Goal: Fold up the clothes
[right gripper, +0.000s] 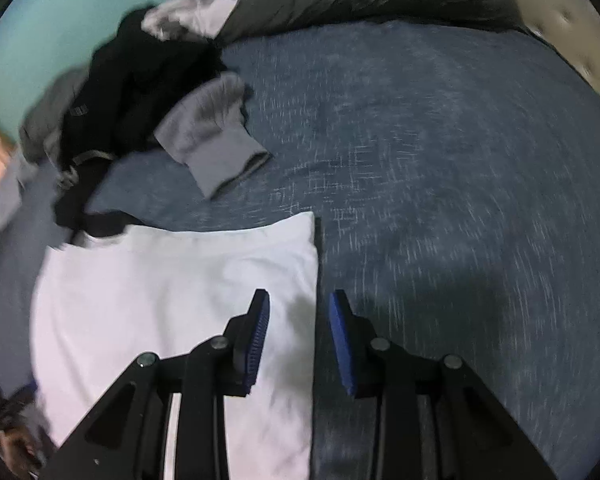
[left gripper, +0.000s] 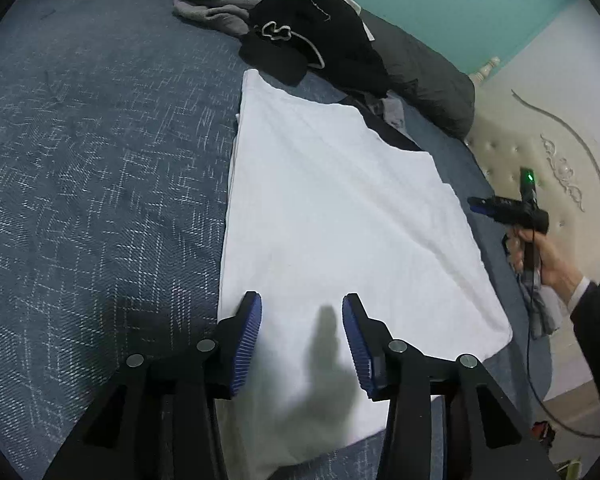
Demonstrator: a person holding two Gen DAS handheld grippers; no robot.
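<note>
1. My left hand-held gripper point(left gripper: 302, 312) is open. Its two blue pads stand apart over the near end of the white shirt point(left gripper: 332, 216). Nothing is between them. They do not hold the cloth.

2. My right hand-held gripper point(right gripper: 299, 308) is open too, and holds nothing. Its pads sit over the right edge of the white shirt point(right gripper: 172, 292), one pad over the cloth and one over the bed point(right gripper: 440, 160). This picture is blurry.

3. In the left view I can see my right hand point(left gripper: 540, 256) holding its gripper out past the far side of the shirt.

4. The white shirt lies flat on the blue bed point(left gripper: 100, 160). It looks folded into a long shape already. I think the next step is one more fold, or to put it aside.

5. To do that well, I should pinch both layers at a corner, not just the top one. Both grippers should lift and move together so the cloth stays smooth.

6. The shirt's long edges look straight. I should keep them lined up when I fold.

7. There is lots of open bed beside the shirt, away from the pile. That is good room for moving.

8. At the far end sits a pile of black clothes point(left gripper: 312, 36) and a gray top point(left gripper: 220, 0). The black clothes touch the far corner of the shirt, so I should fold away from them.
</note>
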